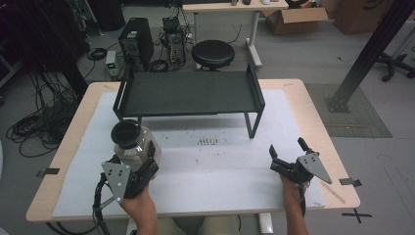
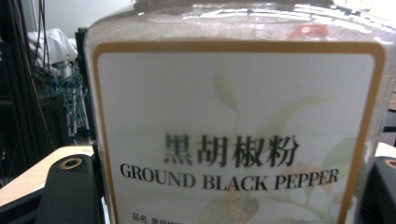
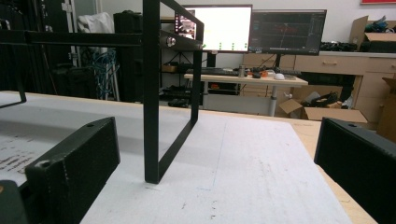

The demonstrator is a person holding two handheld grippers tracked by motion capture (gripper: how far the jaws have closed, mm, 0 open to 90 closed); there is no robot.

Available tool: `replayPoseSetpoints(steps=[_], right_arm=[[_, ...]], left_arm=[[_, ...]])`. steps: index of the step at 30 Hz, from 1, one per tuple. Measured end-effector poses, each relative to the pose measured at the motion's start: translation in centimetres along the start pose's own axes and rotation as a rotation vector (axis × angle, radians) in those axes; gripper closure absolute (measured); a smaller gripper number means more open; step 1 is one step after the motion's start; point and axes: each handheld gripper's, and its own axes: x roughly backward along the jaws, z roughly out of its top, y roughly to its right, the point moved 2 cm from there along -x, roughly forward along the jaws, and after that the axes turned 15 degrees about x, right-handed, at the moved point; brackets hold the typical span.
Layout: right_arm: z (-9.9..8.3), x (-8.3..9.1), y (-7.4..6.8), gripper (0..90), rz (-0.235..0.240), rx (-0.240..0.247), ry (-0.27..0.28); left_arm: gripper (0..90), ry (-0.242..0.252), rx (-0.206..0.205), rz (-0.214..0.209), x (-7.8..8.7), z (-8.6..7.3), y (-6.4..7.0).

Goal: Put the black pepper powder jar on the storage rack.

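A clear jar of ground black pepper (image 1: 131,145) with a black lid stands upright at the table's left front. My left gripper (image 1: 142,164) is shut on its lower body. In the left gripper view the jar's white label (image 2: 238,135) reads "GROUND BLACK PEPPER" and sits between my two black jaws. My right gripper (image 1: 287,152) rests low over the white mat at the right front, open, with nothing between its fingers (image 3: 74,170). A black metal shelf (image 1: 188,93) stands at the back middle; its right leg (image 3: 152,102) rises just ahead of the right gripper.
A white mat (image 1: 215,161) covers most of the wooden table, with dark specks near its middle (image 1: 208,142). Beyond the table are a black stool (image 1: 213,54), a computer tower (image 1: 136,41), cables and cardboard boxes (image 1: 293,19). A black post (image 1: 367,54) slants at the right.
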Motion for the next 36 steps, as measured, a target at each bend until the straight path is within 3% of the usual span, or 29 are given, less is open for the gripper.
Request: replayPoseSetpoints(steps=[36], right_arm=[[0.0, -0.1, 0.0, 0.0, 0.002, -0.004, -0.005]], left_arm=[[24.9, 0.073, -0.017, -0.051, -3.6, 5.4, 3.6]])
